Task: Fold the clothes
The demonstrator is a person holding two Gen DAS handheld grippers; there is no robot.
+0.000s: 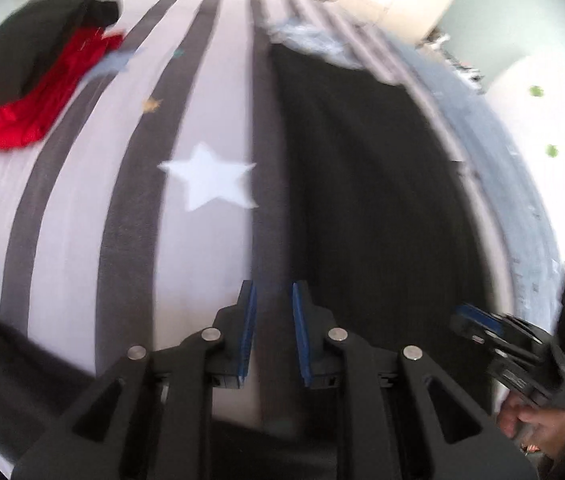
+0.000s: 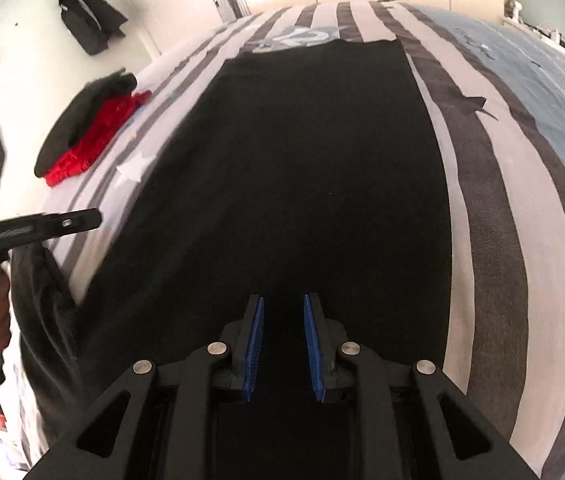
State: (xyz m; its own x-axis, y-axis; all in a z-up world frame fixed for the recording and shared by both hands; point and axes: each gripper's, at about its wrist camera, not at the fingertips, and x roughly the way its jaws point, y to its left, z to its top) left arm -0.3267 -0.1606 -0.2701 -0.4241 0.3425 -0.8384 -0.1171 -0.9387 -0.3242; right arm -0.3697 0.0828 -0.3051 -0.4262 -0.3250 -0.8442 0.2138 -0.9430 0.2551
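Striped bedding (image 2: 494, 240) lay bare at frame right of the flat black garment (image 2: 302, 184), a red-and-black pile (image 2: 82, 140) upper left. Both tongs, left gripper (image 1: 273, 332) and right gripper (image 2: 282, 344), stood slightly parted, grasping nothing.

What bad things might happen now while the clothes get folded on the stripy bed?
1. Both grippers, left and right, hold nothing. A grab at the flat black garment may pinch the striped bedcover too.
2. The garment's near end hangs over the bed's edge, so a tug might slide it off.
3. The red garment and dark folded pile lie close by; a wide fold could knock them.
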